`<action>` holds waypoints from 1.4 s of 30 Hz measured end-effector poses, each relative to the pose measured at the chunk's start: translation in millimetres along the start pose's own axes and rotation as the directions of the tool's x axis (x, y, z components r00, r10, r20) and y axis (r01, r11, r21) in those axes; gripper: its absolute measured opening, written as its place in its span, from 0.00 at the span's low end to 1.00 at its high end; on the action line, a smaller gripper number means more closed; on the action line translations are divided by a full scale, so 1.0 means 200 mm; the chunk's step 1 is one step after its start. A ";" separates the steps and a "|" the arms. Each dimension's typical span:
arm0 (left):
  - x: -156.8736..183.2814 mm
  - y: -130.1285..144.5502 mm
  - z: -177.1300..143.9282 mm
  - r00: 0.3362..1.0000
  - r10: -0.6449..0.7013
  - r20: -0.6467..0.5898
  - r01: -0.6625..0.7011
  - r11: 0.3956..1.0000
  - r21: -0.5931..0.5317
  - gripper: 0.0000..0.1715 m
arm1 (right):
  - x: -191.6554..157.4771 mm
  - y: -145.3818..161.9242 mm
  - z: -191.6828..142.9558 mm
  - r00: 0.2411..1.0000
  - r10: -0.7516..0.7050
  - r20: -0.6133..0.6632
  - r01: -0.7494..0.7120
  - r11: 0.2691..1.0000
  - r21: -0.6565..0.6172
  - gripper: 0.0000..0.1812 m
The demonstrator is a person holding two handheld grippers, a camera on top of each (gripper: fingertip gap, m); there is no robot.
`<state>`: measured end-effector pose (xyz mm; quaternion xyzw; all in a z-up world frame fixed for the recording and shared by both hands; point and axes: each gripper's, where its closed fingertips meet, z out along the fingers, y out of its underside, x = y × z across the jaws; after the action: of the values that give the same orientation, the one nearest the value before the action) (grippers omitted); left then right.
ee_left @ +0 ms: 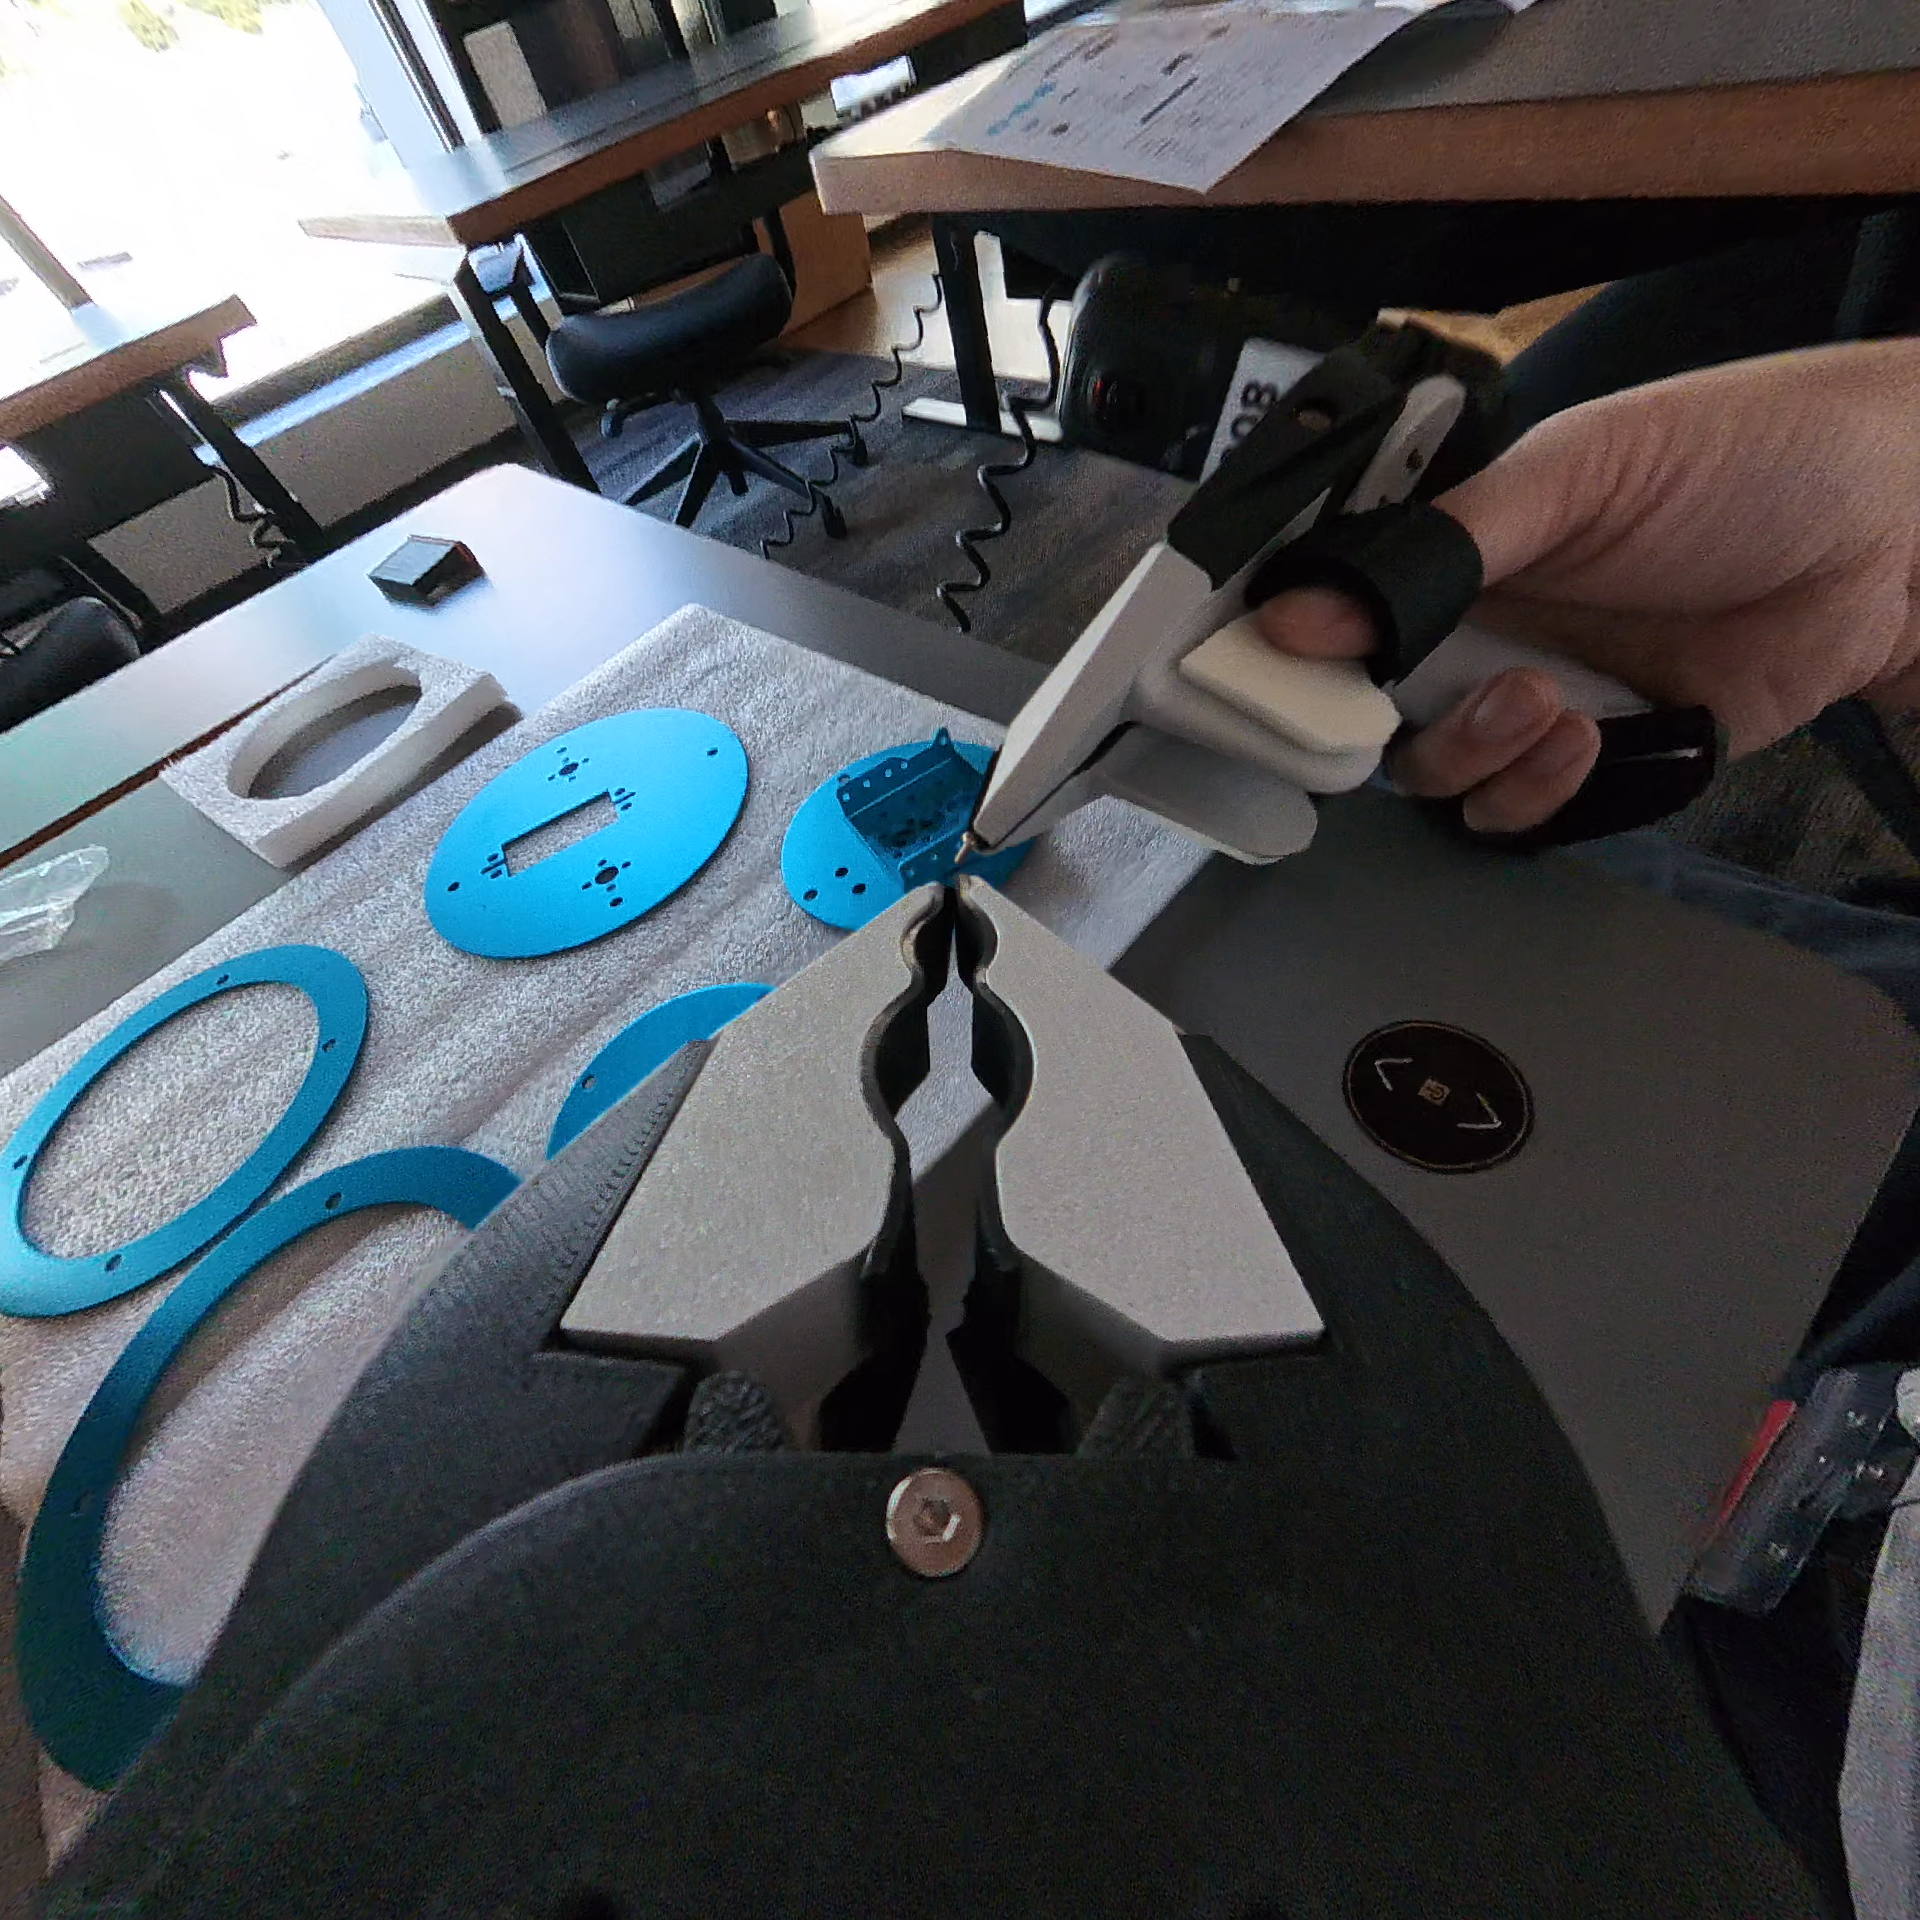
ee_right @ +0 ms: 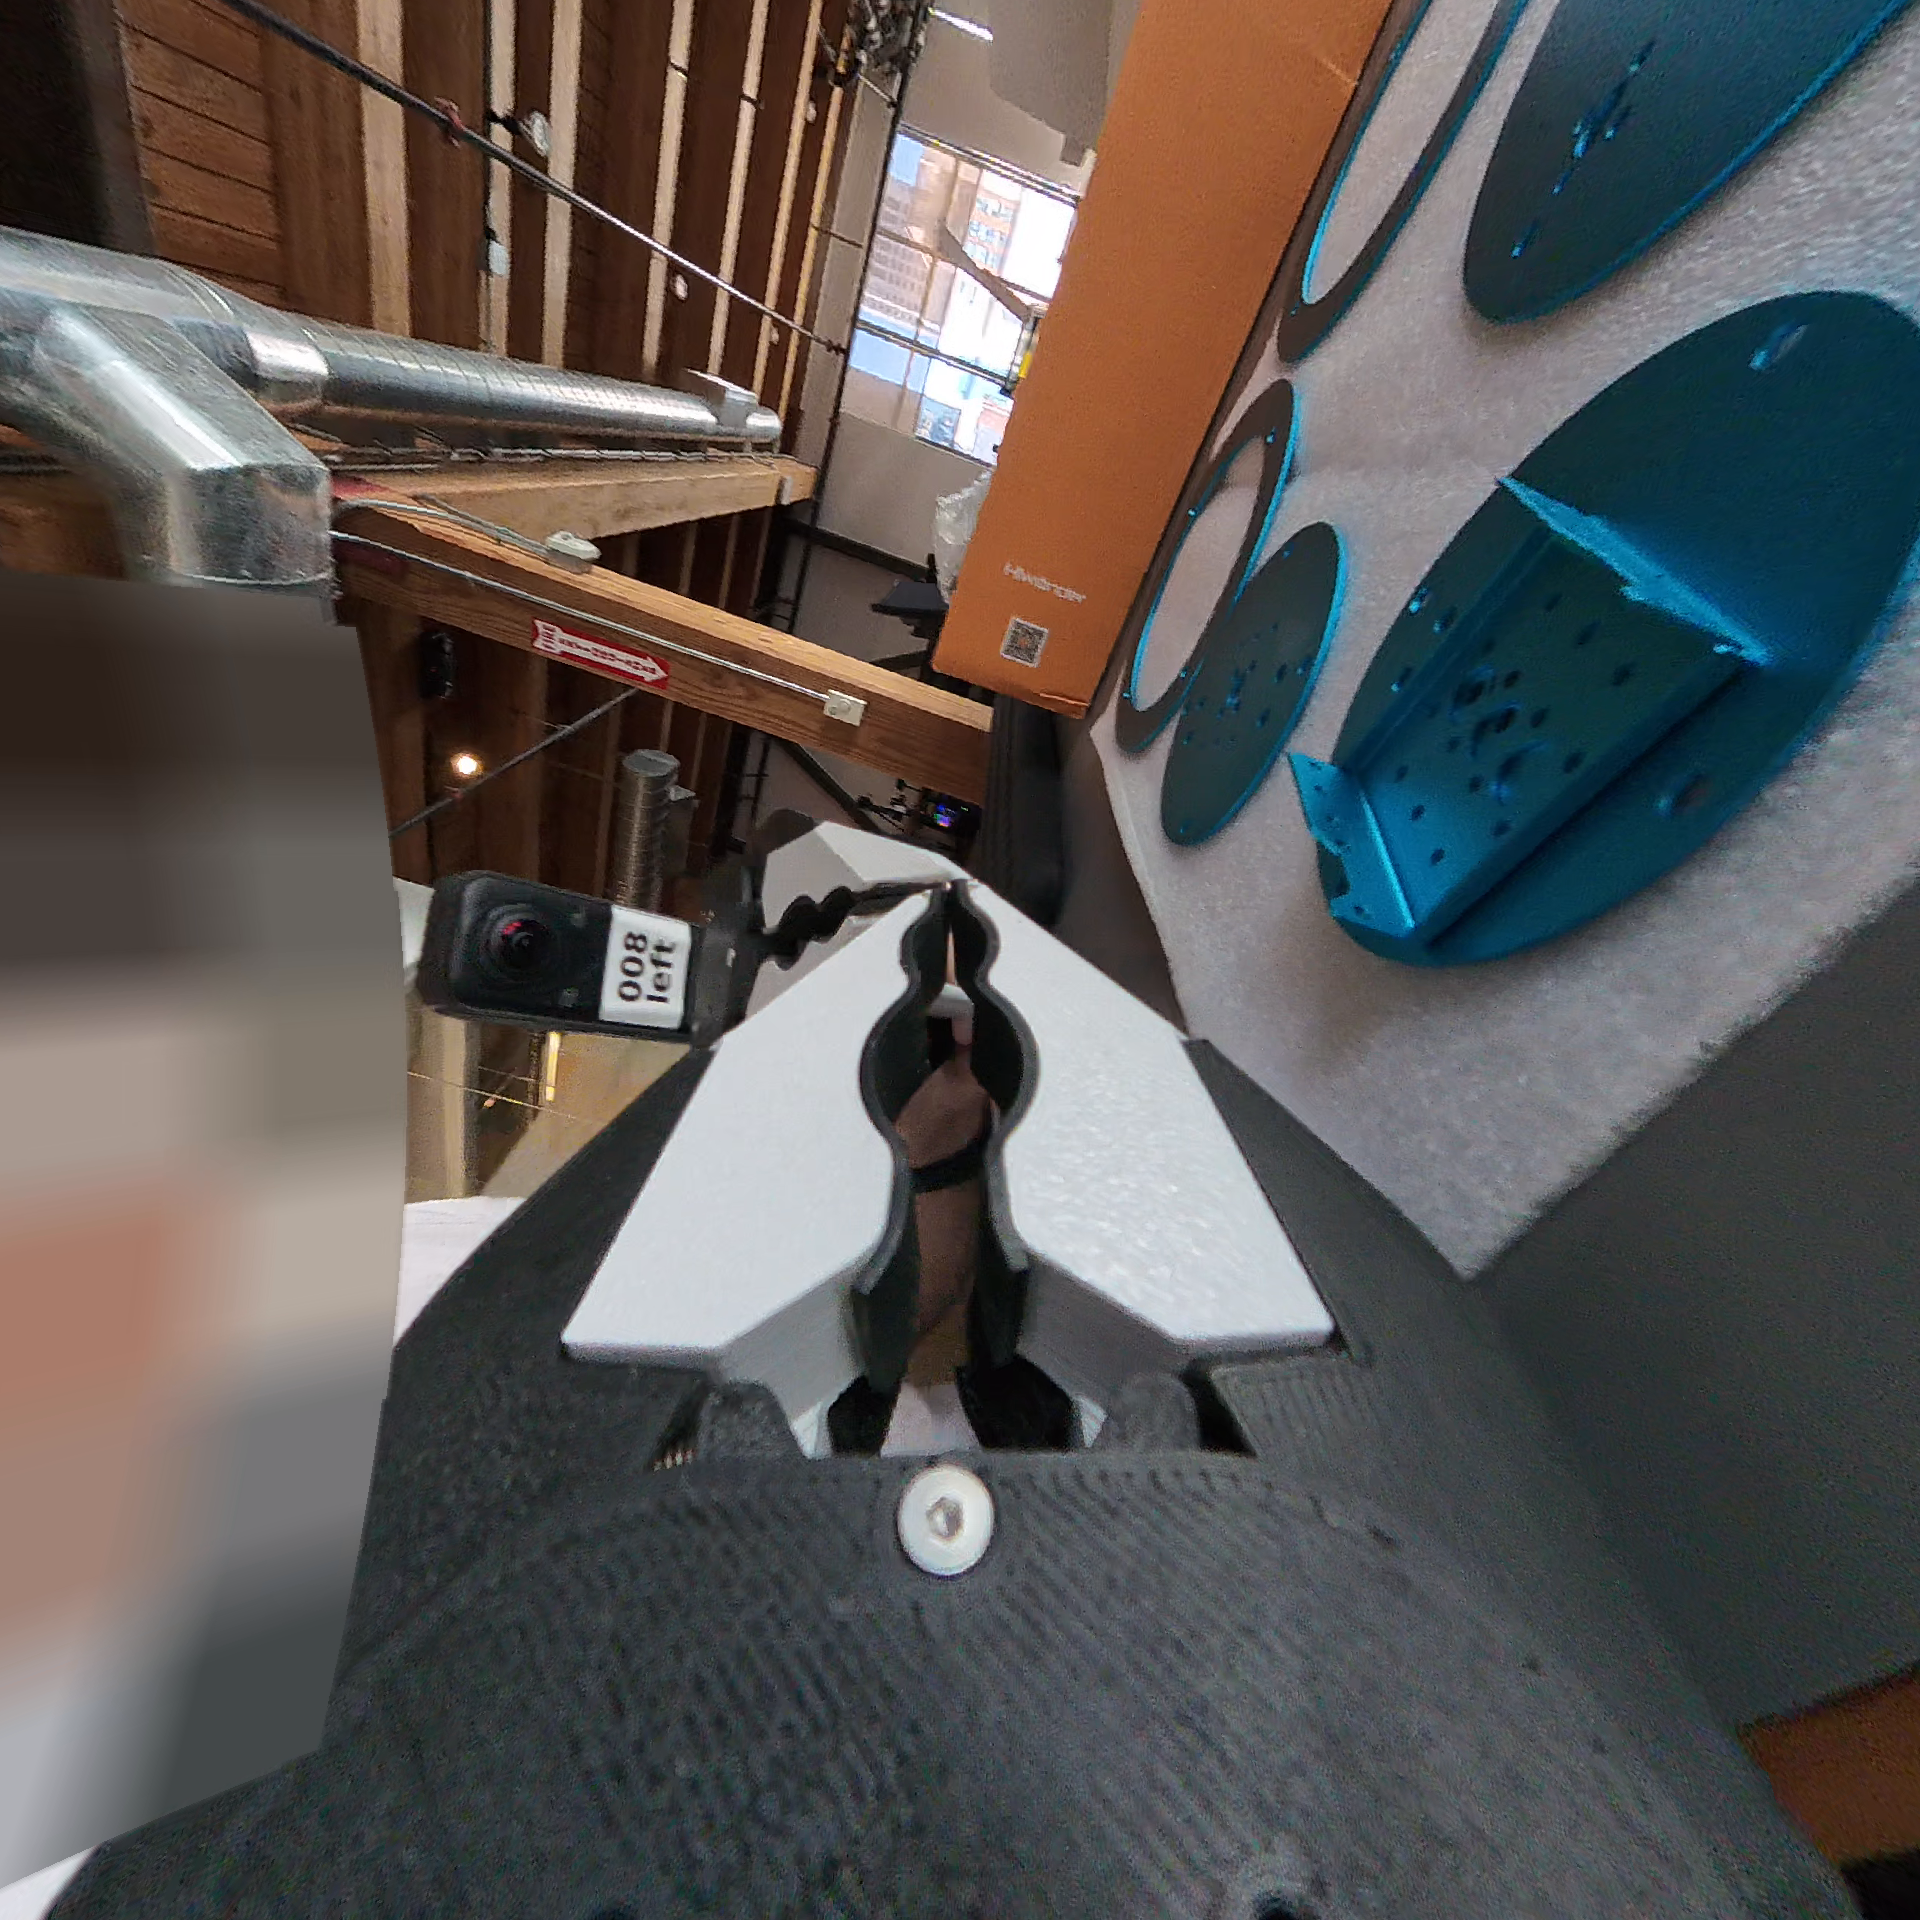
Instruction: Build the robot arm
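Note:
My left gripper (ee_left: 956,883) is shut and empty, its tips just in front of a blue disc (ee_left: 831,883) that carries a blue perforated bracket (ee_left: 914,805). My right gripper (ee_left: 971,844), held by a hand (ee_left: 1662,561), comes in from the right. It is shut on what looks like a small screw at its tips, right above the left gripper's tips and at the disc's near edge. In the right wrist view the right gripper (ee_right: 951,888) is shut, the bracket (ee_right: 1538,727) on its disc (ee_right: 1766,468) lies to the right, and the left gripper's camera (ee_right: 520,951) sits just beyond.
On the white foam mat (ee_left: 727,675) lie a blue disc with a rectangular hole (ee_left: 587,831), two blue rings (ee_left: 187,1132) (ee_left: 208,1351) and a part-hidden disc (ee_left: 665,1049). A foam block with an oval cutout (ee_left: 332,748) and a small black box (ee_left: 426,569) lie behind. An orange box (ee_right: 1091,416) stands beside the mat. Both grippers' tips are close together, under 4 cm apart.

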<state>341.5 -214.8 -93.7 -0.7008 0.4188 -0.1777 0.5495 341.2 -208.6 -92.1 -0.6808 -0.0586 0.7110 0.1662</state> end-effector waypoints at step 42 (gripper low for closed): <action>0.03 0.16 0.18 0.941 -0.215 -0.263 0.099 0.914 -0.393 0.08 | 0.23 0.05 -0.20 0.533 -0.843 0.070 0.654 0.357 -0.667 0.01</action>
<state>358.0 -199.3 -135.2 -0.7891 0.4652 -0.2429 0.3193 378.4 -210.3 -141.0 -0.6823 -0.5718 0.3827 0.2471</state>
